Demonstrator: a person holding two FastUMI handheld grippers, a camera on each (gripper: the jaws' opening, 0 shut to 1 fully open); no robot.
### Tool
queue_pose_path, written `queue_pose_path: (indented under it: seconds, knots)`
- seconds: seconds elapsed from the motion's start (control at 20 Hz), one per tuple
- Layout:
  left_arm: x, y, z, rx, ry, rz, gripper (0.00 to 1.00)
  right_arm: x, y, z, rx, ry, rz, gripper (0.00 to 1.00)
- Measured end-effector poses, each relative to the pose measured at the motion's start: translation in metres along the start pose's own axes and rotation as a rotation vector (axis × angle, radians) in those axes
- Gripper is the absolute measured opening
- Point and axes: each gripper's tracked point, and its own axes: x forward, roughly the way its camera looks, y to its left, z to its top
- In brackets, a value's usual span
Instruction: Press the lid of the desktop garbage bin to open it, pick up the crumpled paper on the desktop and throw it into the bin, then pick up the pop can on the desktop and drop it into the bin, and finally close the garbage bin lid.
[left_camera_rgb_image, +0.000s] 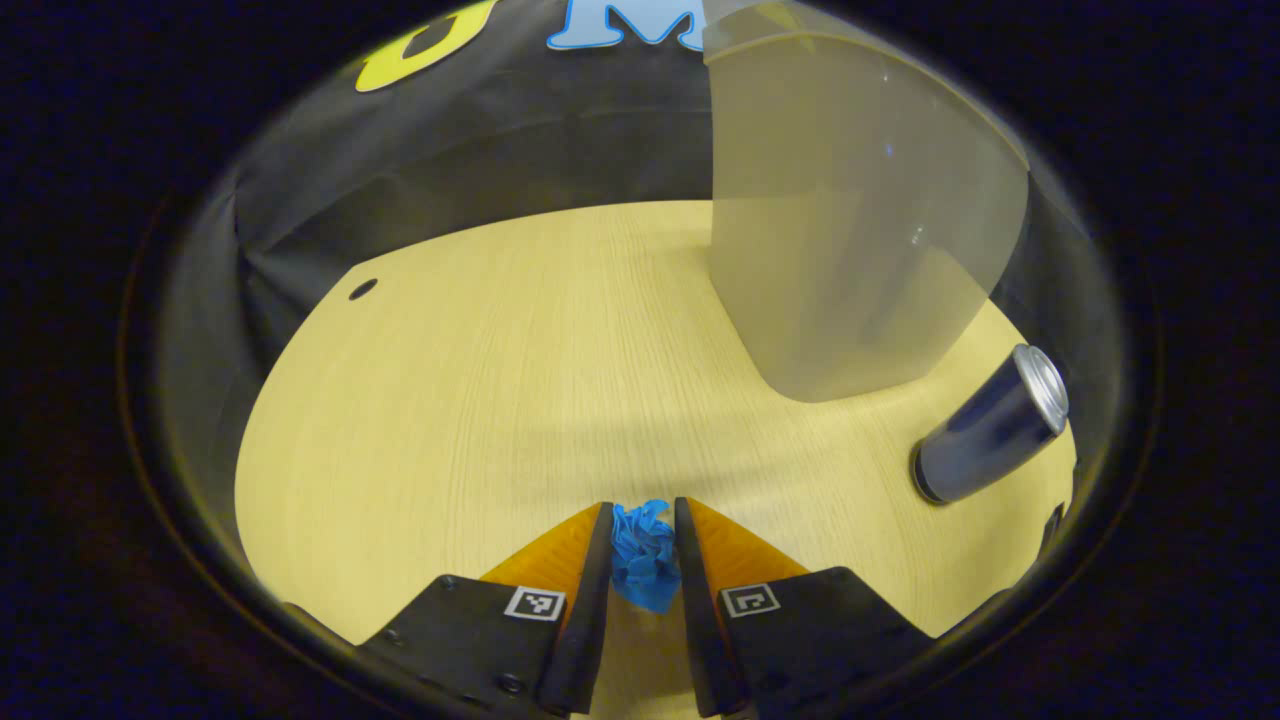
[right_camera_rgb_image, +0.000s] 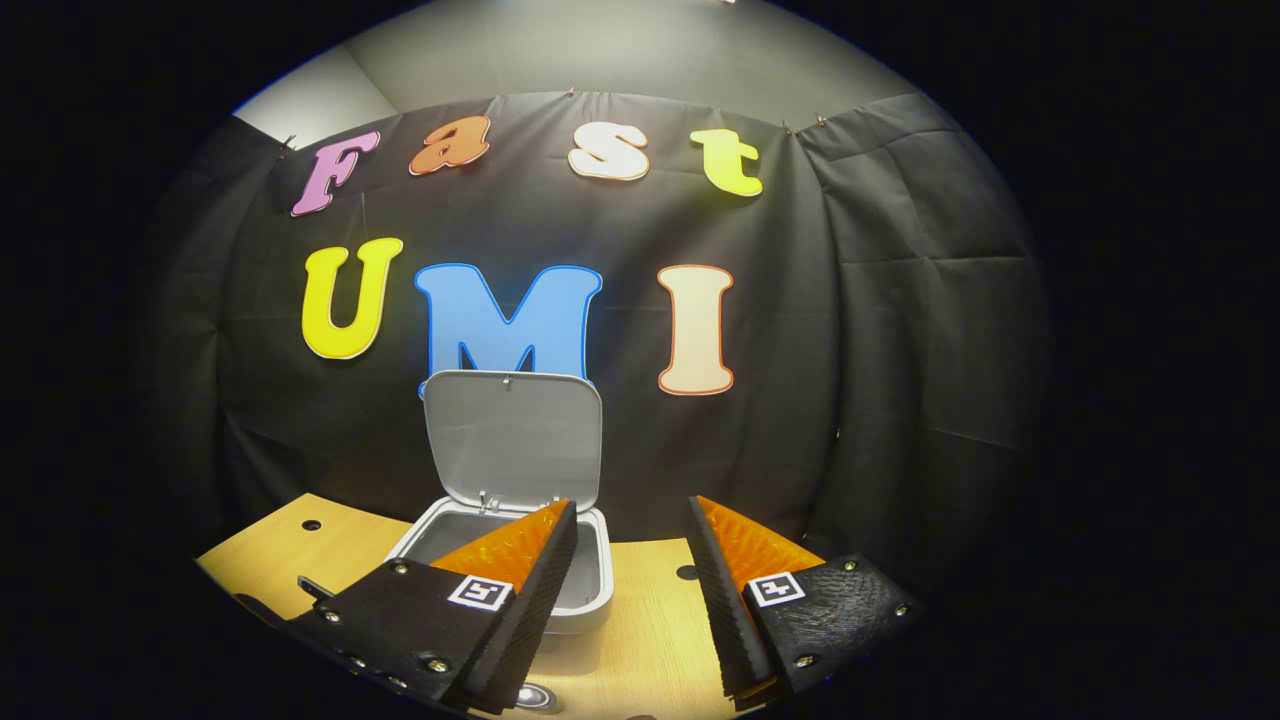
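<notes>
- In the left gripper view, your left gripper (left_camera_rgb_image: 643, 530) is clamped on the crumpled paper (left_camera_rgb_image: 644, 556): a blue wad pinched between both fingers, just above the wooden desktop (left_camera_rgb_image: 480, 400).
- The garbage bin (left_camera_rgb_image: 850, 220) stands ahead and to the right of that gripper; you see its pale, translucent side wall rising from the desktop, close by.
- The pop can (left_camera_rgb_image: 990, 425) lies on its side on the desktop, just beside the bin's base, silver top end pointing up and right; it is apart from the fingers.
- A small dark hole (left_camera_rgb_image: 363, 289) sits in the desktop at far left.
- In the right gripper view, your right gripper (right_camera_rgb_image: 630, 540) has its fingers spread apart with nothing between them, held above the desktop.
- Same view: the bin's lid (right_camera_rgb_image: 512, 440) stands upright, hinged open at the back, and the bin's rim (right_camera_rgb_image: 600, 590) shows behind the left finger.
</notes>
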Motion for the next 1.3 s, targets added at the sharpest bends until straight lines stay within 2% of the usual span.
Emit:
queue_pose_path:
  seconds: [0.05, 0.1, 0.15, 0.3, 0.55, 0.7, 0.75, 0.85, 0.95, 1.1, 1.15, 1.25, 1.3]
  knots:
    - [0.002, 0.002, 0.004, 0.0, -0.007, 0.013, 0.44, 0.002, -0.001, -0.001, -0.001, 0.0, 0.0, 0.71]
    - [0.001, 0.002, 0.01, -0.014, -0.02, 0.016, 0.37, 0.002, -0.001, -0.001, 0.0, 0.001, -0.001, 0.71]
    - [-0.002, 0.002, 0.015, -0.024, -0.03, 0.016, 0.34, 0.003, -0.001, -0.002, 0.001, 0.002, 0.001, 0.71]
    - [-0.013, 0.012, 0.04, -0.036, -0.079, 0.029, 0.36, 0.005, 0.001, -0.002, 0.001, 0.003, 0.007, 0.71]
    - [-0.036, 0.02, 0.084, -0.075, -0.187, 0.04, 0.32, 0.007, 0.005, -0.004, 0.009, 0.0, 0.021, 0.71]
    - [-0.048, 0.016, 0.108, -0.093, -0.258, 0.04, 0.36, 0.008, 0.008, -0.006, 0.013, 0.004, 0.03, 0.71]
    - [-0.054, 0.017, 0.115, -0.1, -0.28, 0.041, 0.32, 0.009, 0.008, -0.007, 0.015, 0.005, 0.033, 0.71]
    - [-0.063, 0.02, 0.136, -0.108, -0.321, 0.041, 0.32, 0.009, 0.009, -0.009, 0.016, 0.009, 0.038, 0.71]
    - [-0.077, 0.022, 0.157, -0.106, -0.366, 0.038, 0.36, 0.009, 0.01, -0.012, 0.019, 0.013, 0.041, 0.71]
    - [-0.097, 0.018, 0.191, -0.1, -0.443, 0.03, 0.31, 0.011, 0.009, -0.014, 0.027, 0.015, 0.042, 0.71]
    - [-0.106, 0.016, 0.204, -0.099, -0.472, 0.025, 0.36, 0.01, 0.009, -0.015, 0.028, 0.016, 0.042, 0.71]
    - [-0.121, 0.008, 0.229, -0.097, -0.528, 0.007, 0.31, 0.01, 0.008, -0.019, 0.029, 0.022, 0.041, 0.71]
    - [-0.129, 0.005, 0.24, -0.096, -0.551, -0.005, 0.34, 0.009, 0.008, -0.021, 0.03, 0.026, 0.041, 0.71]
